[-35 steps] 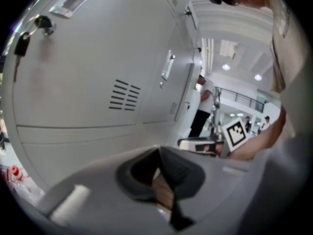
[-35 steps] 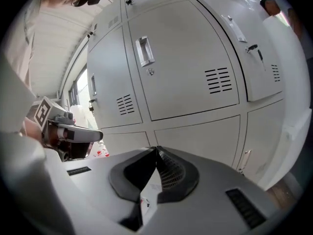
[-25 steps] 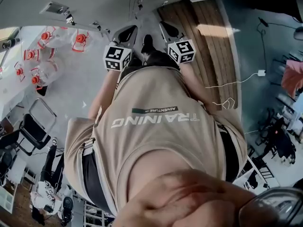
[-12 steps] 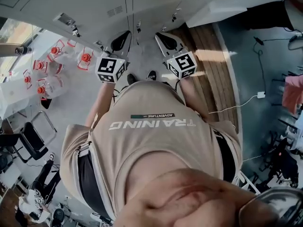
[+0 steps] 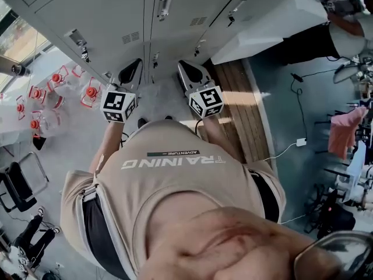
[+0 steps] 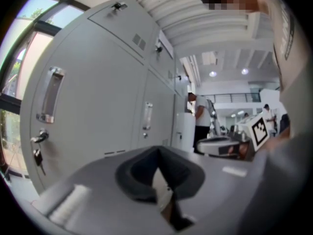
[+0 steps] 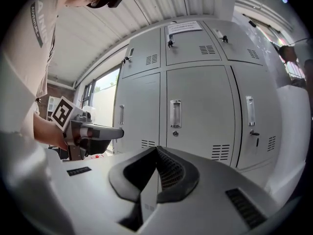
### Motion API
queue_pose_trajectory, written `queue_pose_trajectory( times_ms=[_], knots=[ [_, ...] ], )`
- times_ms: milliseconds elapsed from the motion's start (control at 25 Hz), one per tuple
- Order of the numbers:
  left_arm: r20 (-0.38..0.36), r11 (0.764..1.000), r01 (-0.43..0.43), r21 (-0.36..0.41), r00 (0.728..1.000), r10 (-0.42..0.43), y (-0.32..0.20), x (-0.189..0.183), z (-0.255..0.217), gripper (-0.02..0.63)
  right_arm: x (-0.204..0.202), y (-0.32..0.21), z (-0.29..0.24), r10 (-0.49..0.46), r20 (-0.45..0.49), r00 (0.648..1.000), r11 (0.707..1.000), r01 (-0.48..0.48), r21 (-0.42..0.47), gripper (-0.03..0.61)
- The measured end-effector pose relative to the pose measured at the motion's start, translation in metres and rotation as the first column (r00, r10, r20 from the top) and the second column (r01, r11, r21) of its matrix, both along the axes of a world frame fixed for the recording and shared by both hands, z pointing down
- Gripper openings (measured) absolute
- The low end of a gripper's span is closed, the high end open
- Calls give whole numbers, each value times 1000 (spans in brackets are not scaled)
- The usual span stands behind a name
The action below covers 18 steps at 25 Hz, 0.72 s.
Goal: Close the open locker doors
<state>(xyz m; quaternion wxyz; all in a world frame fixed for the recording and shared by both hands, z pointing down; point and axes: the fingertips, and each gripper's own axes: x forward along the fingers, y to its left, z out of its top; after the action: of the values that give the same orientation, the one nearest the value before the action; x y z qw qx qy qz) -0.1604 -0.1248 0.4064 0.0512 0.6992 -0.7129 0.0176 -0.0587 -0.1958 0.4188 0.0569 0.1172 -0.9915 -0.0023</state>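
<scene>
The person's shirt (image 5: 175, 174) reads "TRAINING" with a small "ADVENTURE" tag above it, upside down in the head view. In the right gripper view a paper sheet (image 7: 184, 27) is stuck on an upper locker, its print too small to read.

Since half a second ago the lockers (image 5: 105, 10) have spread wider across the 12 o'clock edge of the head view. The red-capped water bottles (image 5: 87, 92) have slid toward 9 o'clock.

A pale door (image 5: 274, 22) juts out from the locker row at 1 o'clock; the doors facing the right gripper look closed.

Both forearms reach forward from the chest, side by side. The left gripper (image 5: 133, 69) and right gripper (image 5: 189, 72) point at the lockers, well apart from them. Each has its fingers clenched together on nothing.
</scene>
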Motion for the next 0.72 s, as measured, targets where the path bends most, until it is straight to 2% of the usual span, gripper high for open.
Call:
queue_pose_trajectory(
  times_ms=[240, 520, 720],
  knots=[
    [-14, 1000, -9, -7, 1000, 9, 4, 7, 5, 0, 12, -6, 2, 11, -20, 1000, 1000, -11, -14, 14],
    [-11, 999, -39, -17, 999, 39, 9, 23, 7, 0, 13, 6, 3, -26, -18, 1000, 999, 25, -32, 14],
    [-19, 998, -34, -44, 999, 33, 14, 21, 19, 0, 14, 14, 4, -37, -6, 999, 999, 37, -36, 14]
  ],
)
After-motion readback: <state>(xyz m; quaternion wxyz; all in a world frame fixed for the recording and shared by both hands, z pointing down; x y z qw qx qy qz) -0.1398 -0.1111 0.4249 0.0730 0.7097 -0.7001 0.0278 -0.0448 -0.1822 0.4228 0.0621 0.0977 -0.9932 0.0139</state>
